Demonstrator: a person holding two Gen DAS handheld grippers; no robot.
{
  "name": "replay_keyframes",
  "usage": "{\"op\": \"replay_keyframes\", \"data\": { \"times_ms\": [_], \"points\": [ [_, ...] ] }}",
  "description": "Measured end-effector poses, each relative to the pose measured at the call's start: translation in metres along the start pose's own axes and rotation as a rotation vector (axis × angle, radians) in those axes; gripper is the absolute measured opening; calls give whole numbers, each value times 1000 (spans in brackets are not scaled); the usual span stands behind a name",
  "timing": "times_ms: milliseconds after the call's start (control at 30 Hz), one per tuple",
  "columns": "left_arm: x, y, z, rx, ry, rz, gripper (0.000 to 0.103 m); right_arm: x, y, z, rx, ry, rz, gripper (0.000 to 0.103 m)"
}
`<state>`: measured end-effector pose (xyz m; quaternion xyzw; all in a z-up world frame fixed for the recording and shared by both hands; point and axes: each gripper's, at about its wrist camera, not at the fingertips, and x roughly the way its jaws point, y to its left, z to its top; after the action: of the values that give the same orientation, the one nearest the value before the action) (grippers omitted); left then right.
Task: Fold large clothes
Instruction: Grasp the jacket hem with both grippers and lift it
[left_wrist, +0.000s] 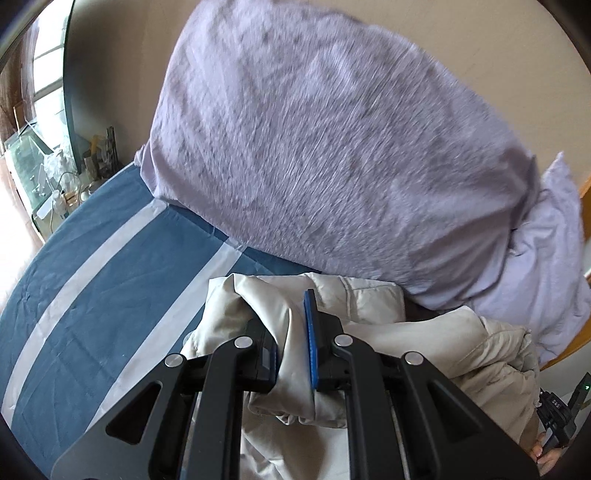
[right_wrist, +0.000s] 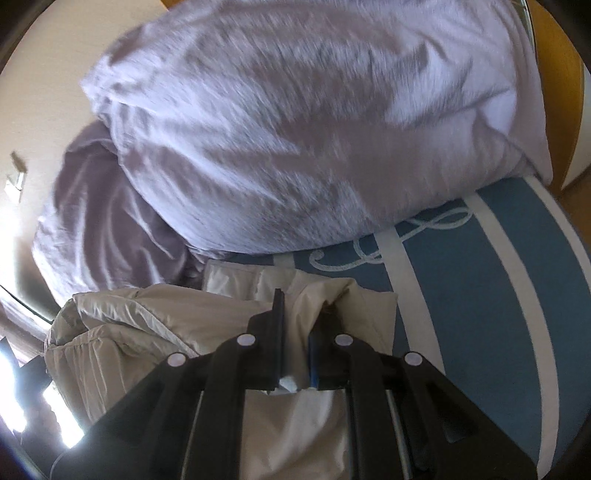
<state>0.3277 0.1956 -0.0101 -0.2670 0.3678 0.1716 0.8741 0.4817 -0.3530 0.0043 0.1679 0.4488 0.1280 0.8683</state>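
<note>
A lilac duvet (left_wrist: 332, 147) was heaped at the far side of the blue striped bed (left_wrist: 92, 277), with the beige padded jacket (left_wrist: 369, 332) bunched just before it, only partly folded. The left hand-held gripper (left_wrist: 291, 339) and the right hand-held gripper (right_wrist: 297, 347) each pinched a fold of jacket fabric, so I judged the fold was midway.

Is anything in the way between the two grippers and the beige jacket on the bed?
Nothing visible. The left gripper and the right gripper each already have a fold of the beige jacket pinched between their fingers. The big lilac duvet lies just beyond the jacket on the blue striped sheet, not between them.
</note>
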Motion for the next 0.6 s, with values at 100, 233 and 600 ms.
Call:
{"op": "replay_keyframes", "data": {
  "times_ms": [100,233,600],
  "points": [
    [19,-4,3,4,33,33,11,17,0,4,4,33,-24,12],
    [43,-4,9,-17,77,54,12,39,-2,9,18,70,-44,13],
    [75,-5,31,-88,140,22,69,54,-5,17,69,90,-34,33]
  ]
}}
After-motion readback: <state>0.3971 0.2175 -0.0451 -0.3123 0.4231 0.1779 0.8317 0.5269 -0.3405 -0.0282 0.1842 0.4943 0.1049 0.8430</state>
